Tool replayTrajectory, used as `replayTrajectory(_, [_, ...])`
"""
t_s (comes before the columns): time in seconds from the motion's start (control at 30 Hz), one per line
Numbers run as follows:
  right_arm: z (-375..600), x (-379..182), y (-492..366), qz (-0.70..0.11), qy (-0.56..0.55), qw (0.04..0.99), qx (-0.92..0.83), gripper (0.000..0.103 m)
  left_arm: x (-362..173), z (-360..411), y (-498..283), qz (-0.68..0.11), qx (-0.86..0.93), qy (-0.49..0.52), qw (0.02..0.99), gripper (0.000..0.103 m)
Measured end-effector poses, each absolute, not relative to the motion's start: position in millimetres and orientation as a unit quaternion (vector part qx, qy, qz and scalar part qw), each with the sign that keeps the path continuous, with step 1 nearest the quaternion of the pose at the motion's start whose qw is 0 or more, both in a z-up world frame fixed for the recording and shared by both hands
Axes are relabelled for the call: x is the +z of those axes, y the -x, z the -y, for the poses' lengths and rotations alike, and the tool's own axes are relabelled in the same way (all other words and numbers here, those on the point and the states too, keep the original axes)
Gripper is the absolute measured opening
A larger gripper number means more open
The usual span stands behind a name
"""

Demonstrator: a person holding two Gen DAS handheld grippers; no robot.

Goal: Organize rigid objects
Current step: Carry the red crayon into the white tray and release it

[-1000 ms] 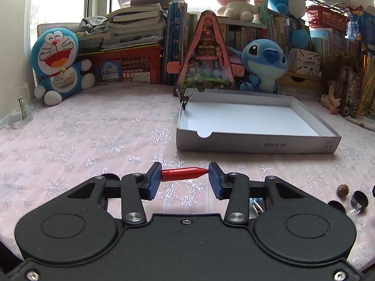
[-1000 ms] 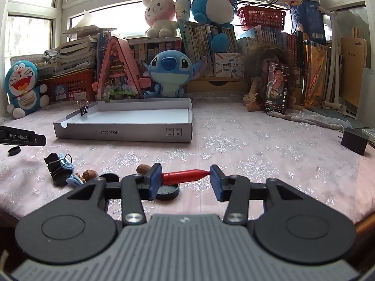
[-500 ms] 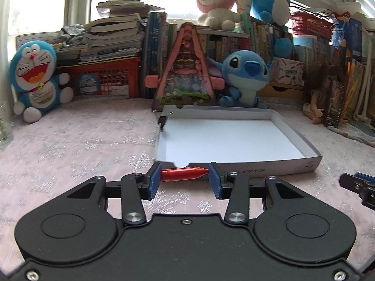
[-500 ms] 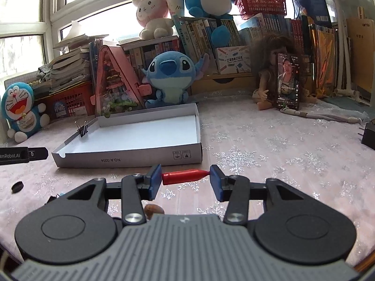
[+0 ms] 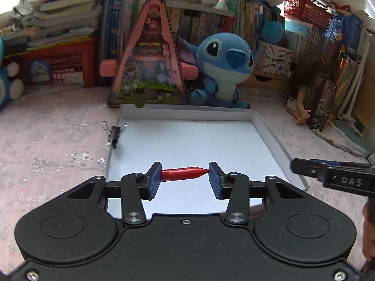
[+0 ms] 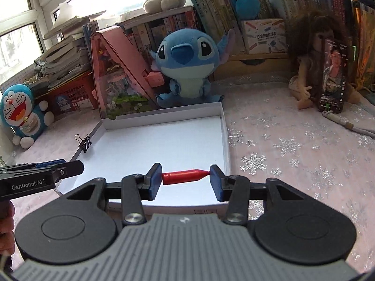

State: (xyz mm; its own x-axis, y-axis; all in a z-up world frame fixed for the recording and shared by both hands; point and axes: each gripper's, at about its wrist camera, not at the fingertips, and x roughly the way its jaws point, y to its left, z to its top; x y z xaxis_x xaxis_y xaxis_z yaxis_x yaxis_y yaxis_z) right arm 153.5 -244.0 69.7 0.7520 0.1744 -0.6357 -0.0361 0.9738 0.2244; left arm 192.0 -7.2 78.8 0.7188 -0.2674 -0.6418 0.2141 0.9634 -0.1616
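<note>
While tilted down over the white tray, left gripper and right gripper each pinch a red peg endwise.

A blue plush alien toy sits on the pink snowflake-patterned tabletop; left of it a pink triangular dollhouse, farther left a blue-and-white cat plush, right a brown-haired doll.

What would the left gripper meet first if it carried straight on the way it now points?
Probably the white floor of the shallow box: the left gripper, clamped on a red piece, points down over it. Depth is unclear.
</note>
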Motion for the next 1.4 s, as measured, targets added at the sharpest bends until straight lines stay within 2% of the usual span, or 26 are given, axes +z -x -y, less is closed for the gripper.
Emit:
replayTrajectory(0.3, [232.7, 52.3, -226.2, -0.413, -0.108, 0.904, 0.037, 0.049, 50.2, 29.2, -267.5, -0.415, -0.113, 0.017, 0.903, 0.041])
replayTrajectory(1.03, [211.3, 22.3, -248.5, -0.44, -0.061, 0.896, 0.017, 0.05, 20.6, 39.6, -284.0, -0.424, -0.088, -0.027, 0.901, 0.042])
replayTrajectory(1.2, [211.5, 22.5, -248.1, -0.438, -0.063, 0.897, 0.017, 0.054, 21.0, 41.3, -283.2, -0.422, -0.086, -0.034, 0.902, 0.042])
replayTrajectory(1.23, [211.7, 22.8, -247.8, -0.438, -0.064, 0.897, 0.017, 0.061, 21.4, 40.9, -283.4, -0.422, -0.086, -0.034, 0.902, 0.042])
replayTrajectory(1.4, [212.8, 28.6, -243.1, -0.427, -0.066, 0.902, 0.023, 0.067, 26.6, 38.6, -280.2, -0.416, -0.09, -0.028, 0.904, 0.054])
